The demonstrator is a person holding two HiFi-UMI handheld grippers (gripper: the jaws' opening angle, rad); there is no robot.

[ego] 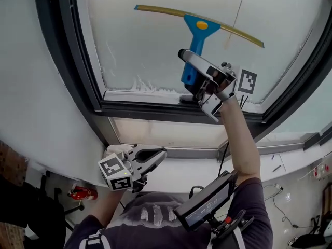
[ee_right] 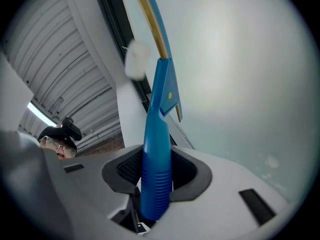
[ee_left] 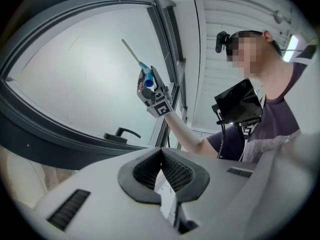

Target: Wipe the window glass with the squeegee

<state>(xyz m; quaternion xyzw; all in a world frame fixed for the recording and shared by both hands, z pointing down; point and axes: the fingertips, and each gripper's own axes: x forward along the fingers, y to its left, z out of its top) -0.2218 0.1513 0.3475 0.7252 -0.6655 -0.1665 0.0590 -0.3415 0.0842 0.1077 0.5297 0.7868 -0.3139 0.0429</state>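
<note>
The fingers of the right gripper are clamped on the ribbed lower end of the blue plastic squeegee. Its handle stands up between them towards the pale, misted window glass. In the head view the squeegee's thin yellow blade lies slanted across the upper part of the pane, left end higher, with the raised right arm below it. White foamy streaks cling along the pane's bottom edge, just above the dark grey window frame. The left gripper hangs low near the person's chest (well apart from the glass), its fingers pressed together with nothing between them.
</note>
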